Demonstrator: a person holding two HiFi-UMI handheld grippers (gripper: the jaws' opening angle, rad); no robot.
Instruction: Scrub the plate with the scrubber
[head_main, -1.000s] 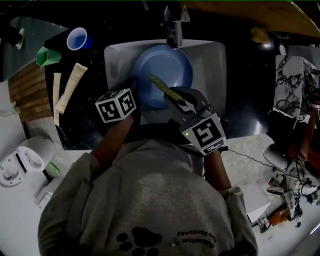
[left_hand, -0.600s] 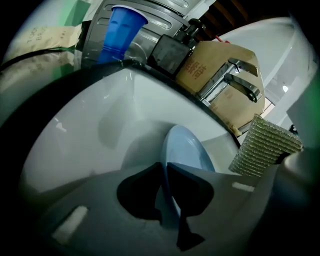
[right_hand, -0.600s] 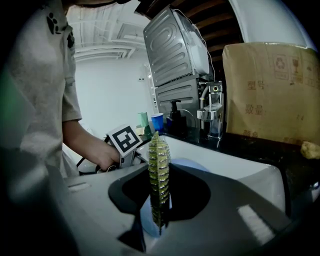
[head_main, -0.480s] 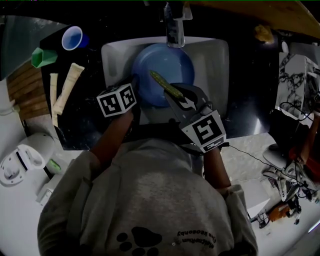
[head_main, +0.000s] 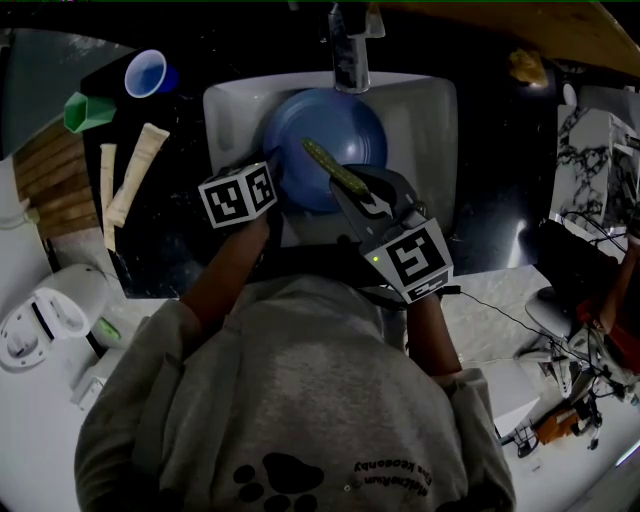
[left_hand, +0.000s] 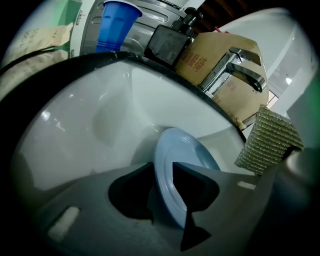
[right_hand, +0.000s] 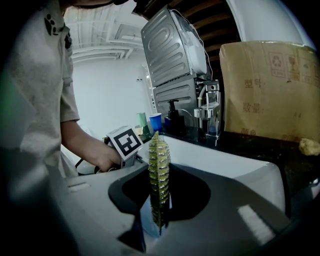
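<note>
A blue plate (head_main: 325, 135) leans in the white sink (head_main: 425, 130). My left gripper (head_main: 272, 200) is at the plate's left rim. In the left gripper view the rim (left_hand: 176, 150) stands between the jaws of the left gripper (left_hand: 161, 167), which have just been opening, and a dark gap shows beside it. My right gripper (head_main: 358, 192) is shut on a thin green-yellow scrubber (head_main: 333, 170), held edge-on over the plate. In the right gripper view the scrubber (right_hand: 159, 175) stands upright in the right gripper (right_hand: 160, 172). The scrubber's mesh face (left_hand: 267, 140) shows at the right of the left gripper view.
A faucet (head_main: 350, 50) stands behind the sink, with a cardboard box (left_hand: 210, 55) and a soap dispenser (left_hand: 170, 40) nearby. On the dark counter to the left are a blue cup (head_main: 148, 73), a green cup (head_main: 88, 112), two cream tubes (head_main: 140, 175) and a wooden board (head_main: 55, 190).
The left gripper's marker cube has shifted slightly toward the plate's rim. The right gripper and its scrubber stay over the plate, almost unmoved.
</note>
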